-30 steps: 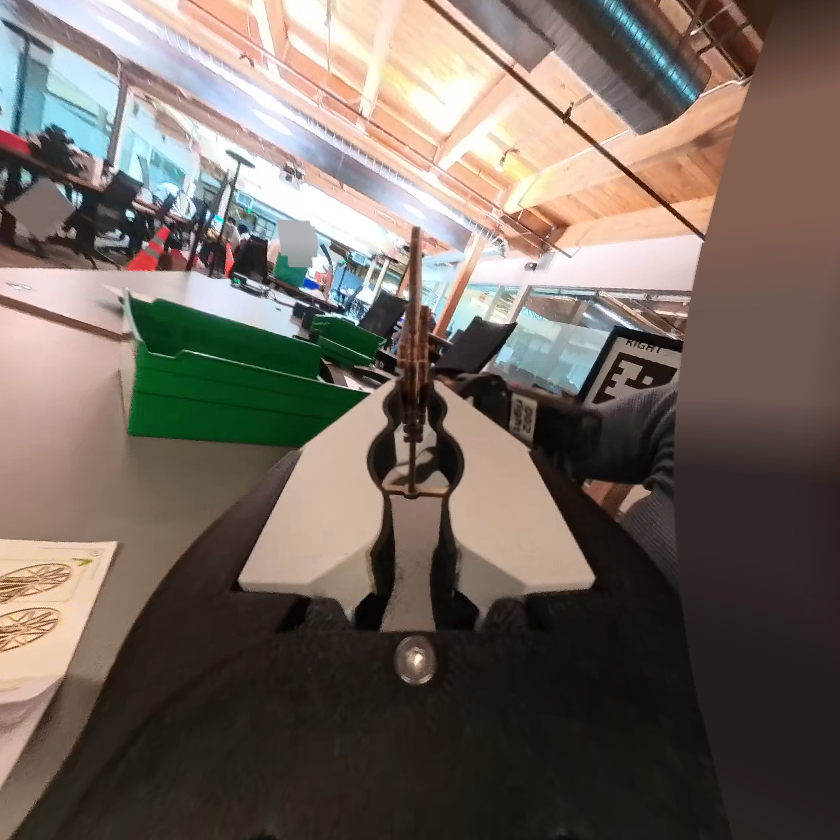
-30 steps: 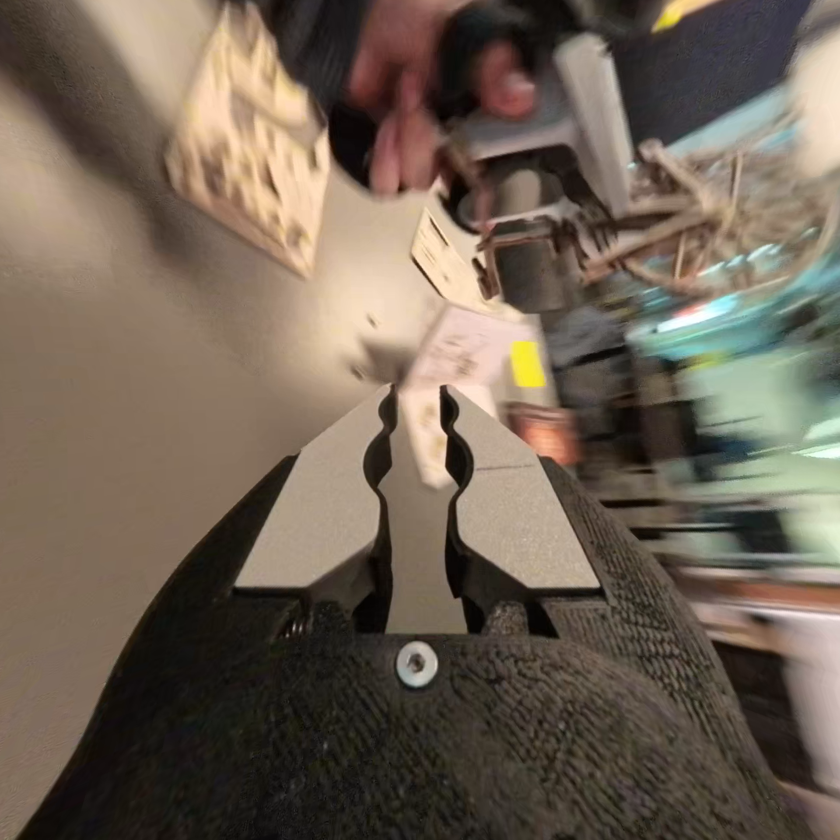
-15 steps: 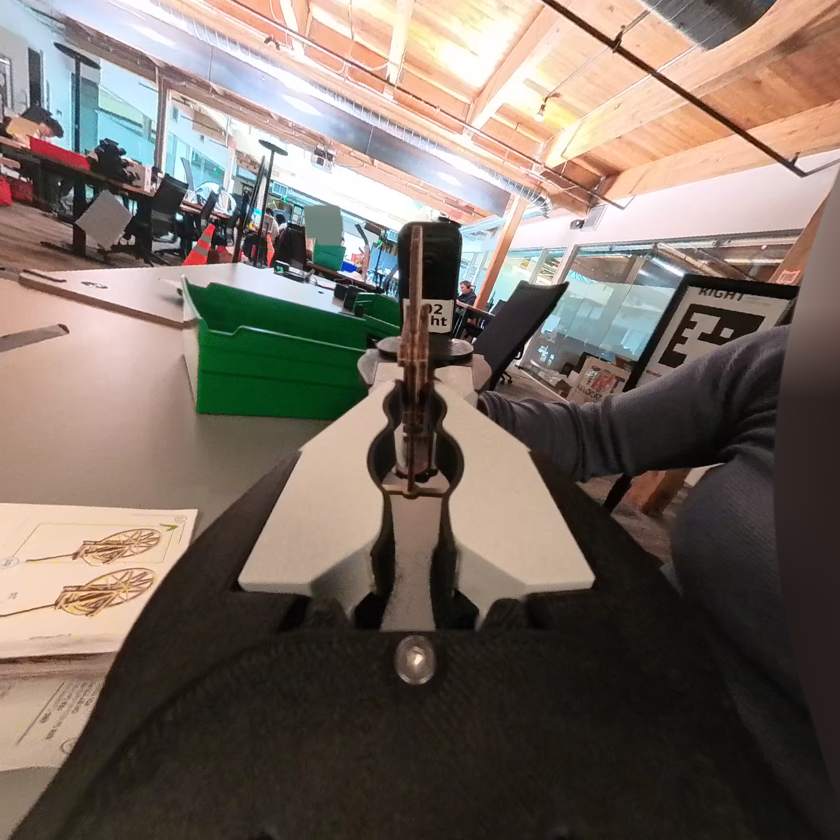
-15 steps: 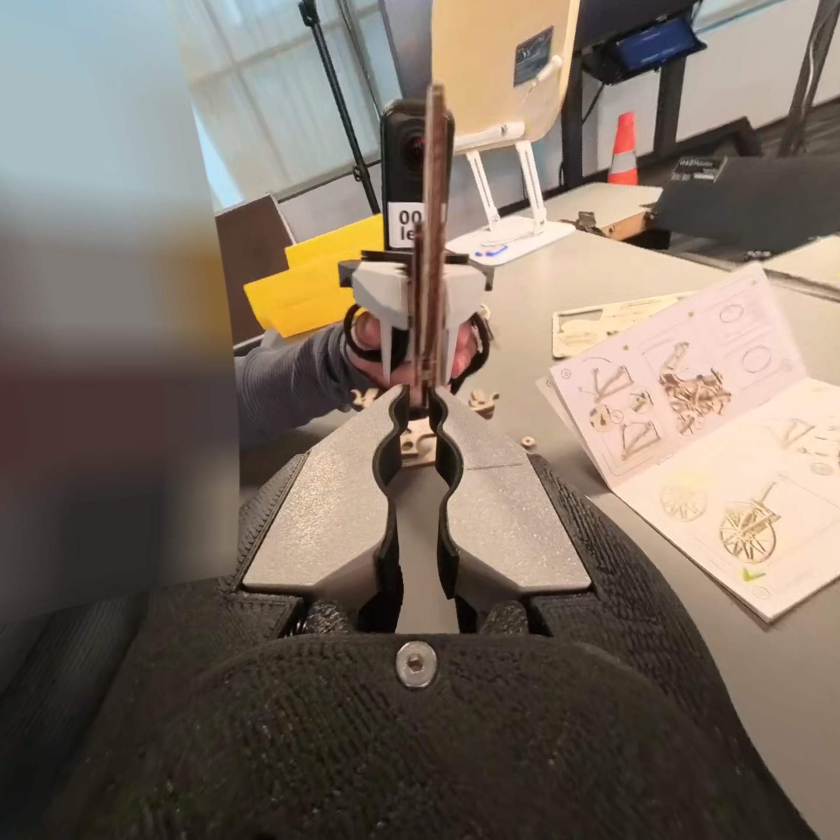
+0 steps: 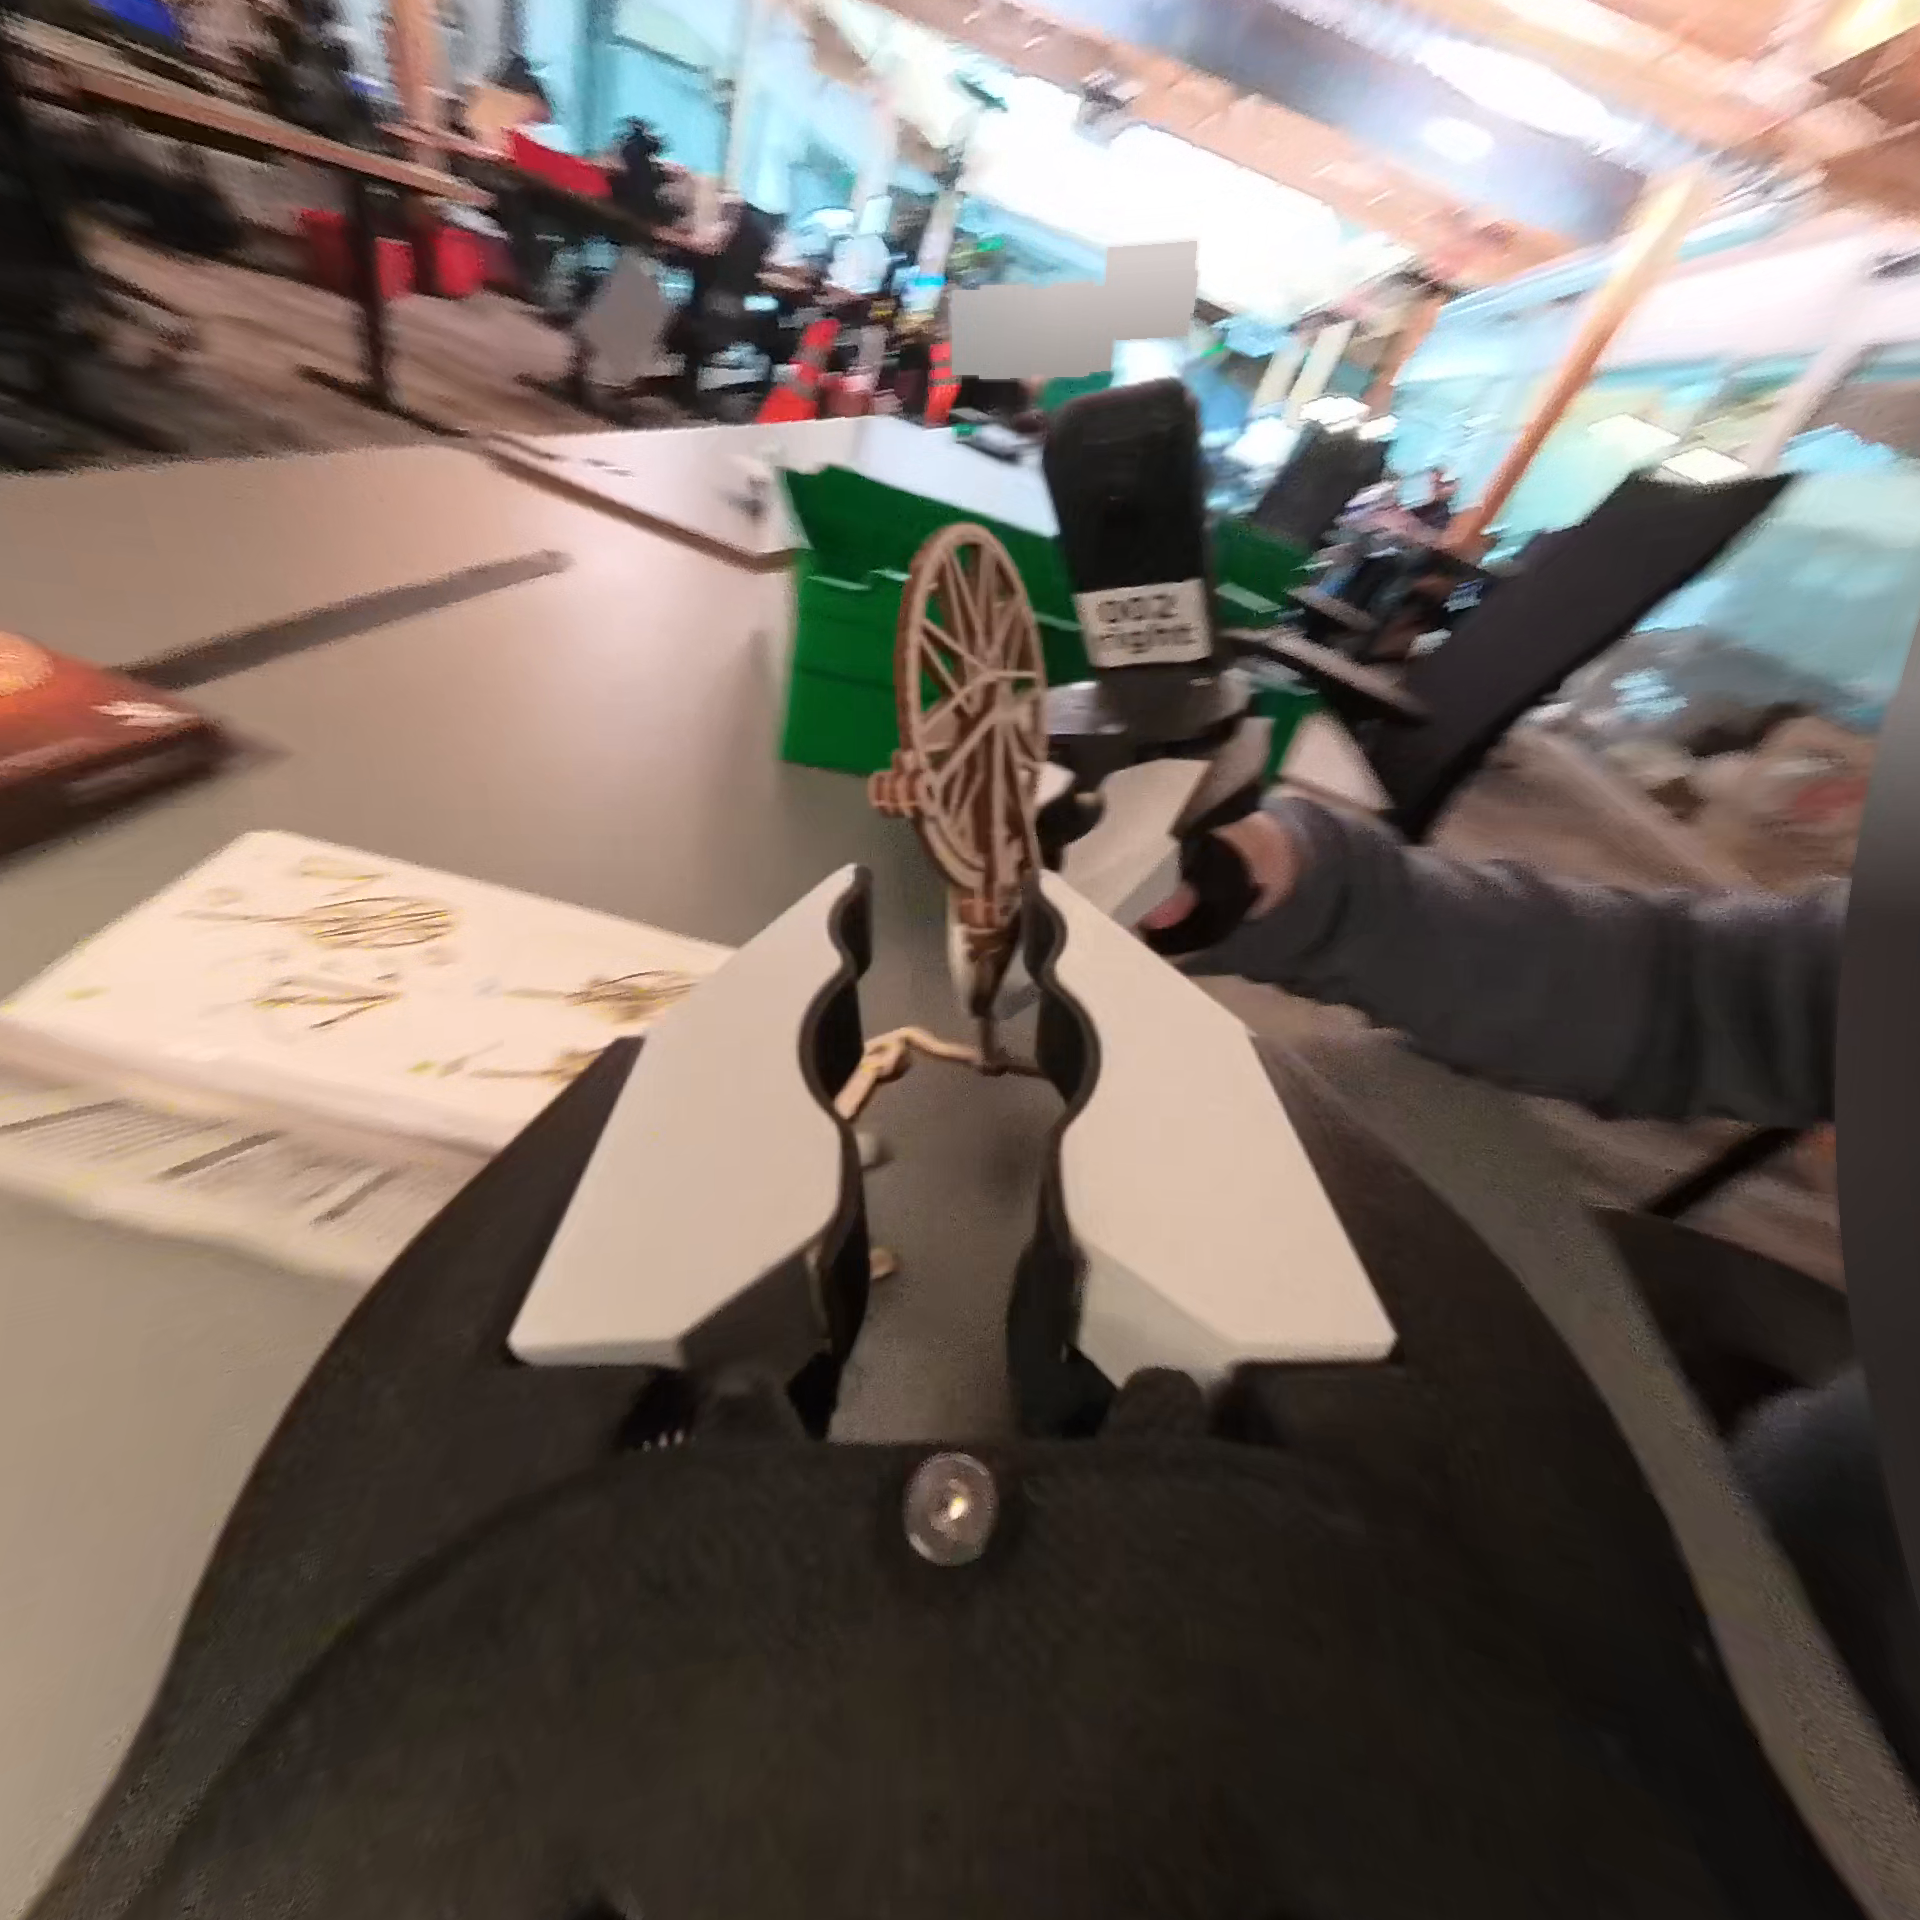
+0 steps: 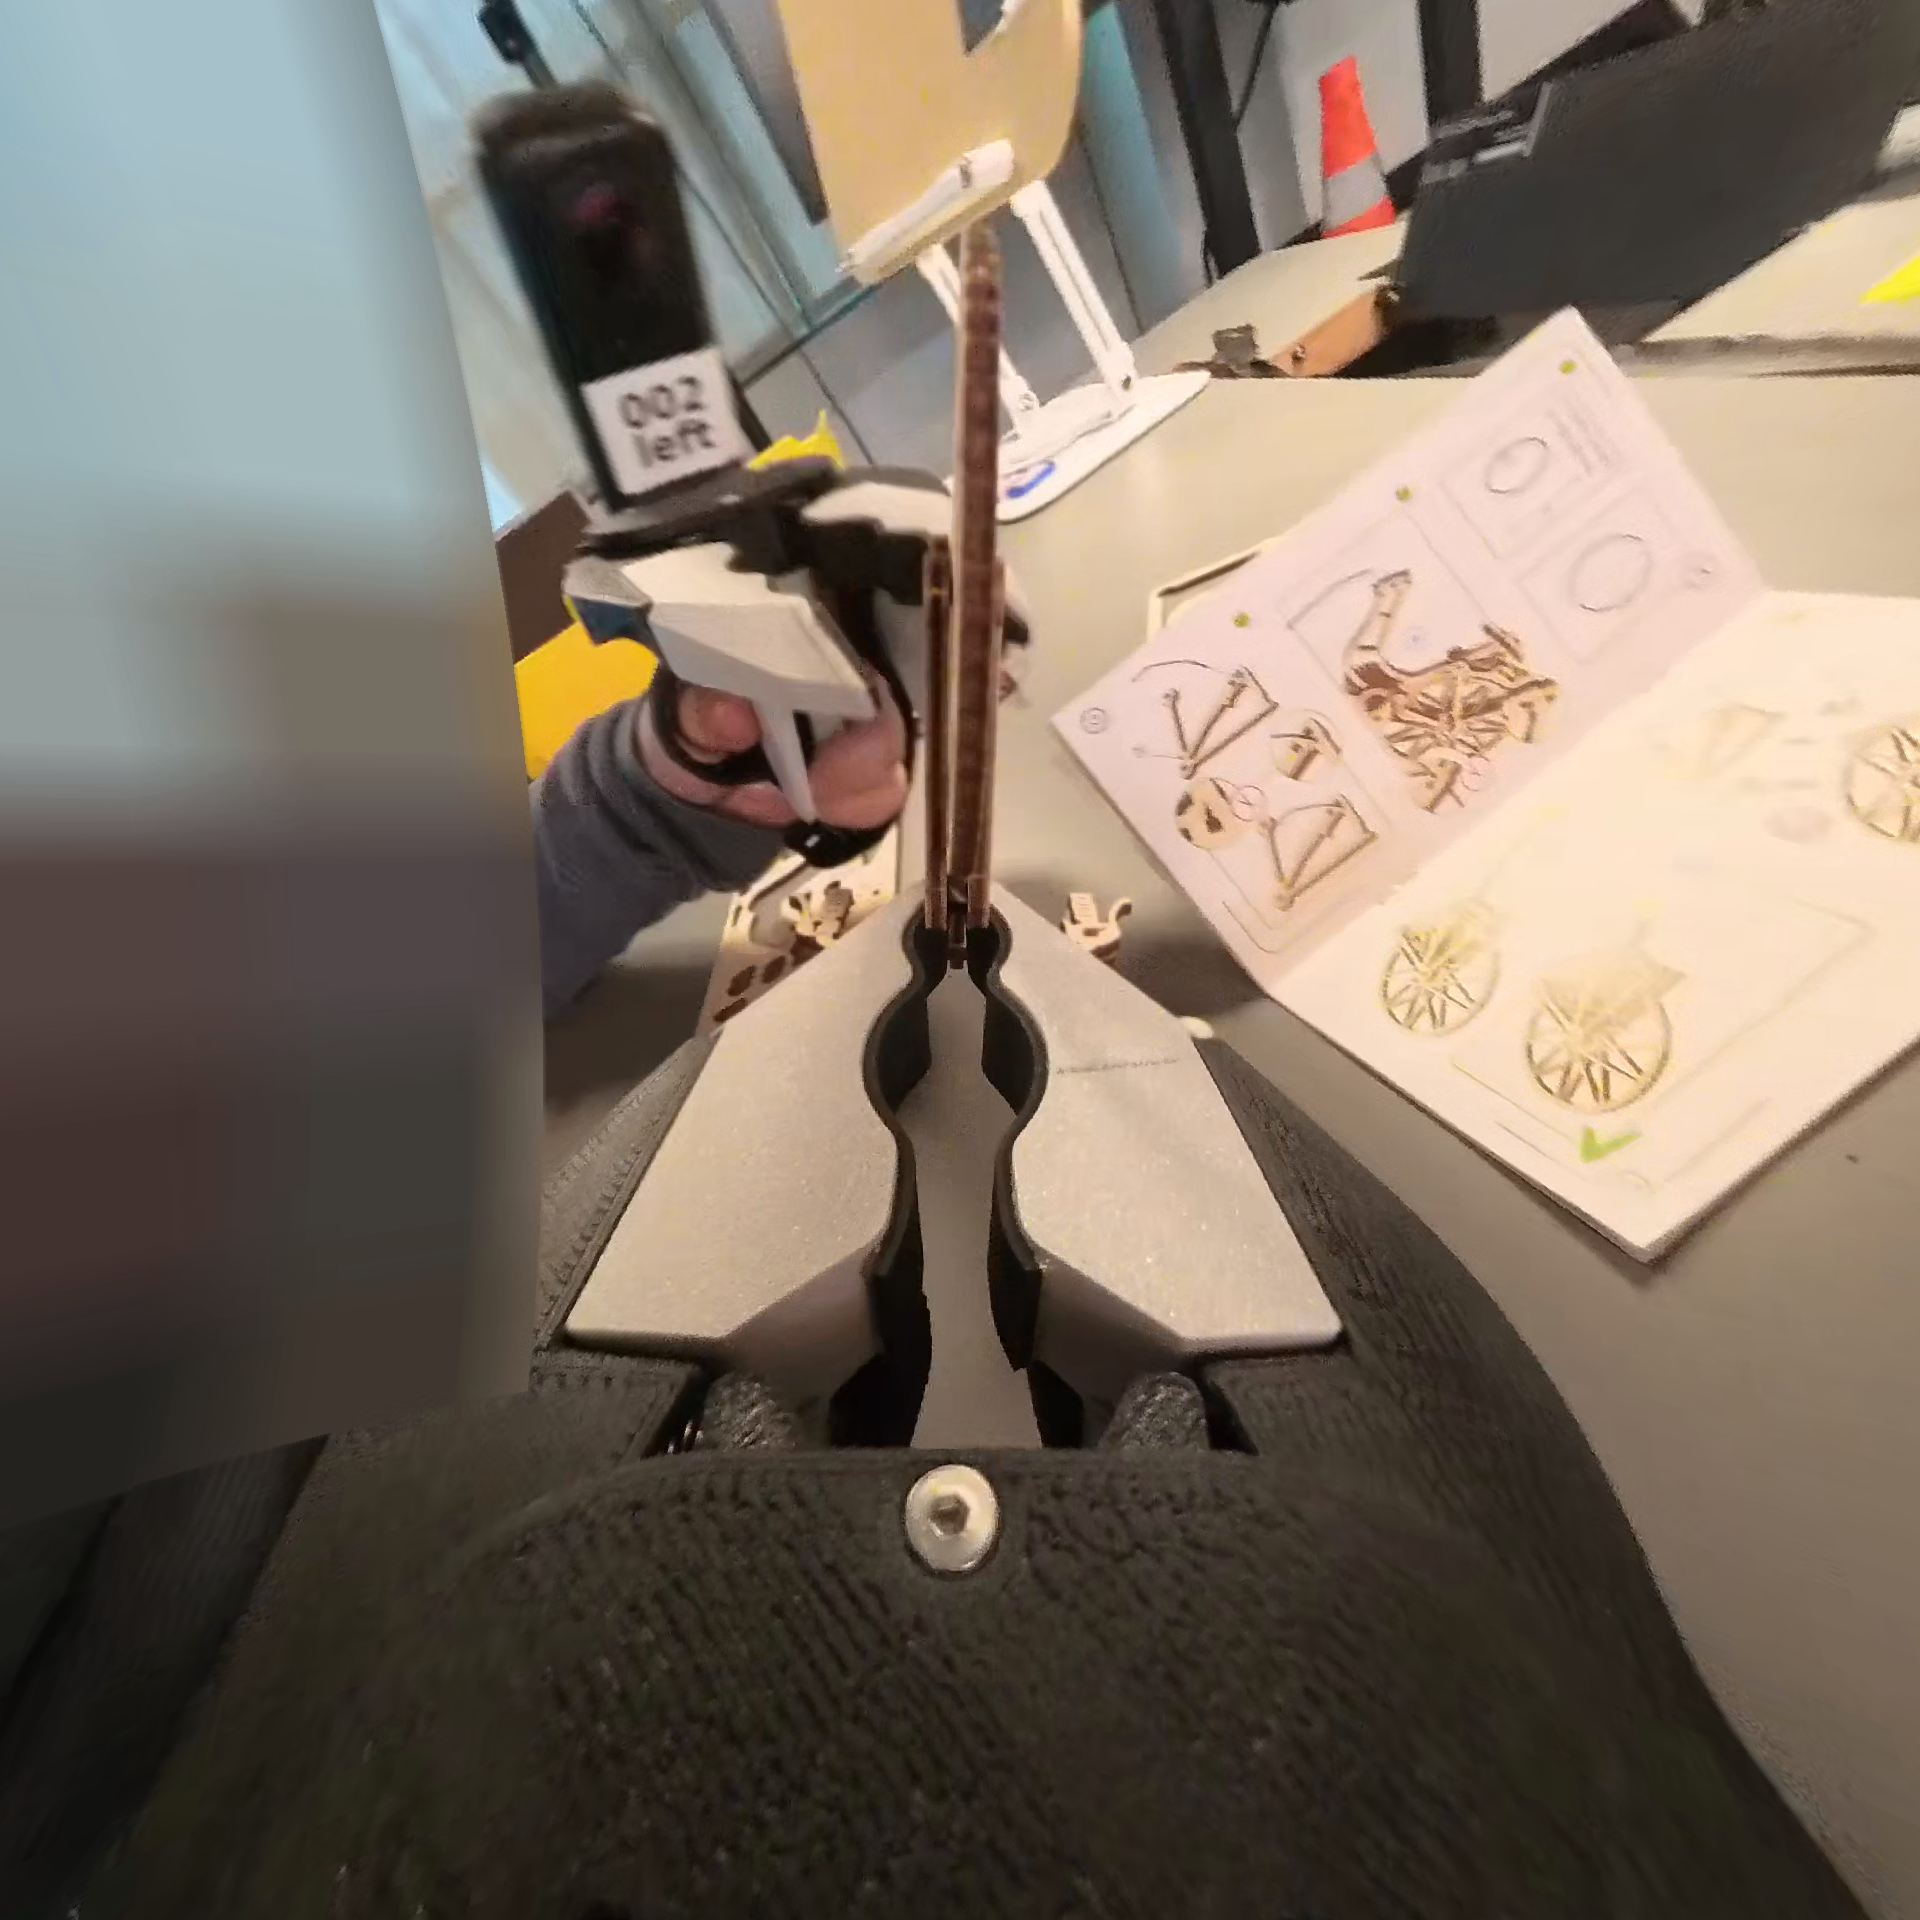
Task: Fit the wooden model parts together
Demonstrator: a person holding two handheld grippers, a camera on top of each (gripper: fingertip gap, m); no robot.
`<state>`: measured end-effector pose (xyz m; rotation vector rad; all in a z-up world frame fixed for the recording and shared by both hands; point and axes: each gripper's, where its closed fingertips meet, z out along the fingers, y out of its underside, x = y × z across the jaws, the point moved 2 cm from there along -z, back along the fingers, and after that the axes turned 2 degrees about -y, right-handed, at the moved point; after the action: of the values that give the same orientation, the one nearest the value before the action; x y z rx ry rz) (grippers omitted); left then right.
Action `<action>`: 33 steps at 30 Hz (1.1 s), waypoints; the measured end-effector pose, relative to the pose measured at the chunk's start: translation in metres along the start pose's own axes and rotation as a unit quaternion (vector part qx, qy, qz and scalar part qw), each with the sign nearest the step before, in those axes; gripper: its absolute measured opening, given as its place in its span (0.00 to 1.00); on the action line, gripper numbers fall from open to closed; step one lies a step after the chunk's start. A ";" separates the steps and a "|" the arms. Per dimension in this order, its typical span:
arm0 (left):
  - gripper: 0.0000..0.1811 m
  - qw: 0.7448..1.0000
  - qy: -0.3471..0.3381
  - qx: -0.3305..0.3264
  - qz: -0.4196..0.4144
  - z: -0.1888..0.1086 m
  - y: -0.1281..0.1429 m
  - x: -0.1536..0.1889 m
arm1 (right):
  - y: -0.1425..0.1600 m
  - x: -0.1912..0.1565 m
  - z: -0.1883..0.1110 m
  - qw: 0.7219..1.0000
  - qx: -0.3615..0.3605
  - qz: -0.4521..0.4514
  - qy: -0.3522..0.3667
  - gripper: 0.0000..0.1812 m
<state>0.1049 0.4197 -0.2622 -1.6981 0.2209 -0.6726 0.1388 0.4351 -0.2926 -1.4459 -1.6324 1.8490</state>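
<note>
Right tool [image 6: 961,925] pinches the wooden wheel [image 6: 971,582] edge-on; left tool [image 5: 951,904] gapes wide, holding nothing

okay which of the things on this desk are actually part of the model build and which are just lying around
In the job:
wooden wheel, gripped by right gripper
left gripper, open
loose wooden parts
instruction sheet

Lying about:
green trays
traffic cone
brown box

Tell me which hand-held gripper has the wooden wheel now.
The right hand-held gripper: its fingers are shut on the wooden wheel. The left hand-held gripper is open, holding nothing.
</note>
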 end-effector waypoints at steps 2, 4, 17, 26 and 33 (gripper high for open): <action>0.15 0.997 -0.068 -0.023 0.037 -0.013 0.001 -0.014 | 0.004 0.006 0.002 1.000 -0.011 0.001 0.008 0.01; 0.14 0.990 -0.098 -0.074 0.064 -0.023 0.013 -0.020 | 0.010 0.008 0.004 0.999 -0.040 -0.036 0.005 0.01; 0.06 0.953 0.003 -0.284 0.102 -0.039 0.087 0.002 | 0.019 0.026 0.013 0.991 -0.048 -0.015 0.126 0.01; 0.00 0.964 -0.020 -0.245 0.104 -0.041 0.077 -0.025 | 0.024 0.030 0.016 0.962 0.034 0.086 0.257 0.00; 0.00 0.978 -0.089 -0.114 0.149 -0.057 0.041 -0.043 | 0.020 0.027 0.008 0.919 0.070 0.037 0.386 0.00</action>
<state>0.0480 0.3830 -0.3085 -1.8839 0.4284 -0.2777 0.1280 0.4437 -0.3243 -1.8536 -1.0368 1.1339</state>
